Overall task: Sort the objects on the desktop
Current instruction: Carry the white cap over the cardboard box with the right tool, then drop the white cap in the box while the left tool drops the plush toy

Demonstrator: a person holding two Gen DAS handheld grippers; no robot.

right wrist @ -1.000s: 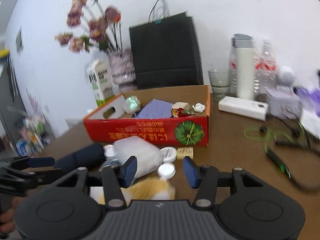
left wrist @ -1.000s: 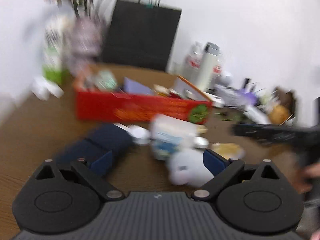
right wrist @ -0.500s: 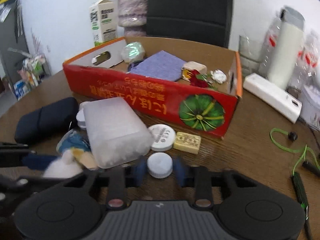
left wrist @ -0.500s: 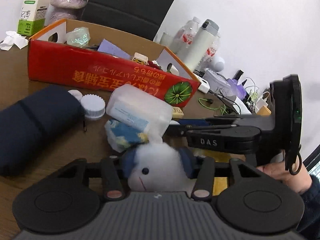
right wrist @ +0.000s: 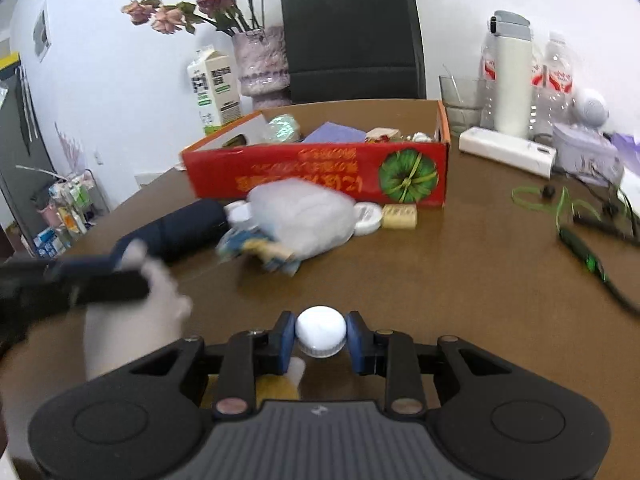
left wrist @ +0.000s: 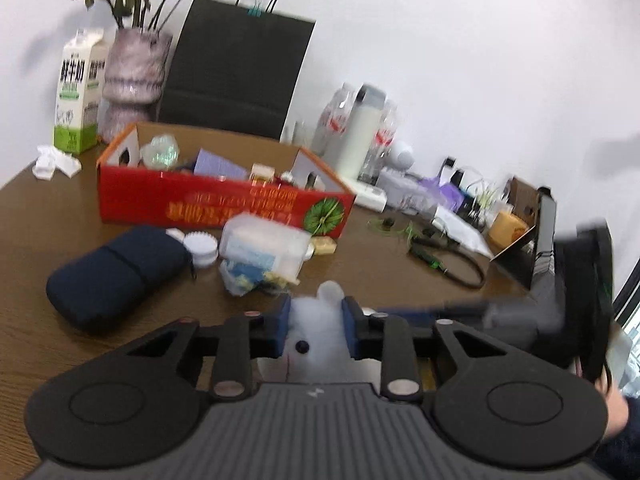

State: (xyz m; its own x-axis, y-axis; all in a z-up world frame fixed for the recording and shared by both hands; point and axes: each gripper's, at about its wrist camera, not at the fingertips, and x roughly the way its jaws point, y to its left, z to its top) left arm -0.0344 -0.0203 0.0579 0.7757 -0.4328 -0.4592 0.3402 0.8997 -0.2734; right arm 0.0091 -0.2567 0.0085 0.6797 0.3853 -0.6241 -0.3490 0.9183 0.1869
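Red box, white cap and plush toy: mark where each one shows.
Red box (right wrist: 312, 178): right wrist view, on its printed front wall.
White cap (right wrist: 320, 330): right wrist view, on its top, between the tongs.
Plush toy (left wrist: 316, 330): left wrist view, on its white head, between the tongs.

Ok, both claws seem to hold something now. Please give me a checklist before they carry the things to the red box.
1. Left claw closed on white plush toy: ok; its jaws have just been closing.
2. Right claw closed on white round cap: ok.
3. Red box open on top: ok.
4. Free room inside box: cannot tell.
5. Claws clear of each other: cannot tell; pictures blurred.
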